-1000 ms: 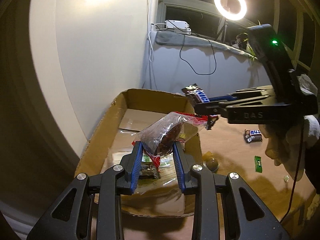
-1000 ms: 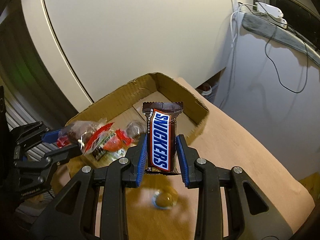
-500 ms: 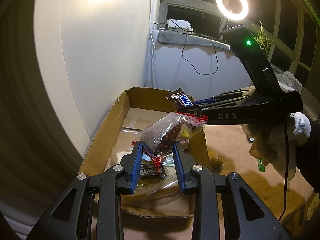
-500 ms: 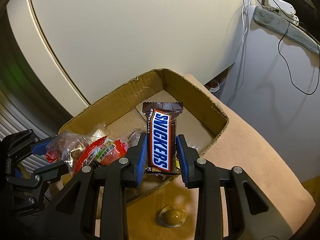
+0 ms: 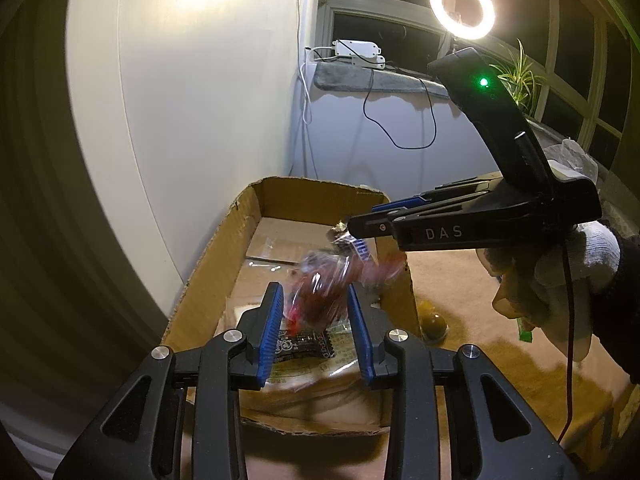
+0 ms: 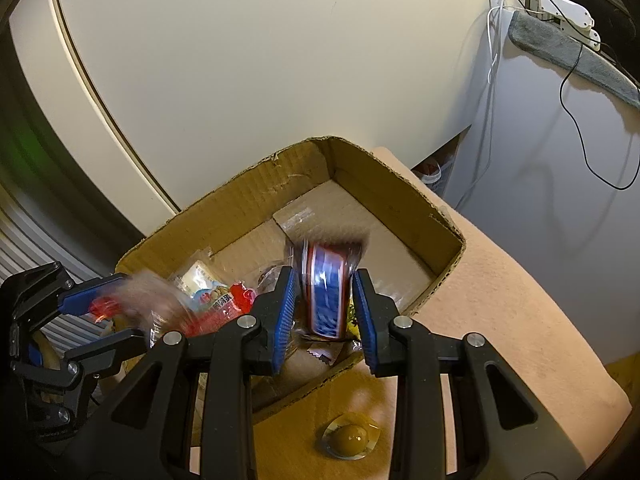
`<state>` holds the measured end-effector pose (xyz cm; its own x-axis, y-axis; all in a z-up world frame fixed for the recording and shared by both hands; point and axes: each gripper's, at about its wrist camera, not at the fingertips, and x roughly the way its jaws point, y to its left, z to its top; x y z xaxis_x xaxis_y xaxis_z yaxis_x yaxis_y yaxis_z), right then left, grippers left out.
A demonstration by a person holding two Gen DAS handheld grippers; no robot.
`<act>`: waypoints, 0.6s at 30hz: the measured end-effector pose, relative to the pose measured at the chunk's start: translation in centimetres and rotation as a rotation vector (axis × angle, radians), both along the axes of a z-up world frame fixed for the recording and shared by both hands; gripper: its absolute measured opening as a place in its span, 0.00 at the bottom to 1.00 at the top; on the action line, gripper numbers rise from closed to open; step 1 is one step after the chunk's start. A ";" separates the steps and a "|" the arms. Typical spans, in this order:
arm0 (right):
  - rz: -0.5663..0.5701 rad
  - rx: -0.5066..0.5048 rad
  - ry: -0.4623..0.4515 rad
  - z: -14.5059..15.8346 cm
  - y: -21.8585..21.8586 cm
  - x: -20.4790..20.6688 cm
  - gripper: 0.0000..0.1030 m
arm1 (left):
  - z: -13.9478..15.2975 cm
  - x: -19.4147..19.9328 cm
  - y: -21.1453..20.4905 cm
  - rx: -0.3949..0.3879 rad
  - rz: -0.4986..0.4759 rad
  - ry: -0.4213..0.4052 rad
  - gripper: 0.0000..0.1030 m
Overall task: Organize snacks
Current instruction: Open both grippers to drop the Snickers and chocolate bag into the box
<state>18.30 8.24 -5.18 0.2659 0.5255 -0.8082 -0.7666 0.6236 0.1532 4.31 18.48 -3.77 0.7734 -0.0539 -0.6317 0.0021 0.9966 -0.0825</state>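
My left gripper [image 5: 316, 320] hangs over the near end of the open cardboard box [image 5: 218, 276]. Its jaws stand apart, and the clear bag of dark snacks [image 5: 320, 296] is blurred between them, seemingly dropping free. My right gripper [image 6: 324, 304] hangs over the box [image 6: 384, 184] too, jaws apart around the blurred Snickers bar [image 6: 326, 292], which looks loose. The right gripper [image 5: 360, 230] also shows in the left wrist view, and the left gripper [image 6: 104, 320] in the right wrist view.
Several wrapped snacks [image 6: 212, 300] lie in the box. A round wrapped candy [image 6: 352, 436] sits on the tan table just outside the box's near wall; it also shows in the left wrist view [image 5: 434, 322]. A green wrapper [image 5: 524, 330] lies farther right. A white wall stands behind the box.
Both grippers moved in over the box. Both jaws have widened, and the snack bag and the Snickers bar, held firmly before, are now blurred and slipping down.
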 end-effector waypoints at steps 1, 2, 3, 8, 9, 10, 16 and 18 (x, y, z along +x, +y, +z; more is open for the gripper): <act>0.000 0.002 -0.001 0.1 0.0 0.0 0.29 | 0.0 0.0 0.0 0.002 0.000 -0.001 0.31; 0.000 0.003 -0.002 0.1 0.0 -0.1 0.29 | 0.0 0.0 0.0 0.004 0.001 -0.002 0.32; 0.000 0.003 -0.005 0.2 0.0 -0.1 0.30 | 0.1 0.0 -0.1 0.007 0.003 -0.002 0.34; -0.016 0.007 -0.030 0.7 -0.4 -0.3 0.57 | 0.1 -0.1 -0.2 0.021 0.005 -0.009 0.51; -0.017 0.008 -0.033 0.8 -0.4 -0.3 0.57 | 0.2 -0.1 -0.3 0.027 0.008 -0.011 0.53; -0.018 0.008 -0.034 0.9 -0.5 -0.3 0.58 | 0.2 -0.2 -0.3 0.028 0.008 -0.013 0.54; -0.033 0.007 -0.054 1.5 -0.8 -0.5 0.70 | 0.4 -0.3 -0.6 0.037 0.007 -0.018 0.55; -0.038 0.008 -0.055 1.7 -1.1 -0.6 0.70 | 0.5 -0.4 -0.8 0.042 0.006 -0.019 0.56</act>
<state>17.68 7.16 -3.47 0.3298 0.5207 -0.7875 -0.7497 0.6514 0.1168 3.94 17.72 -3.24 0.7857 -0.0229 -0.6181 -0.0028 0.9992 -0.0406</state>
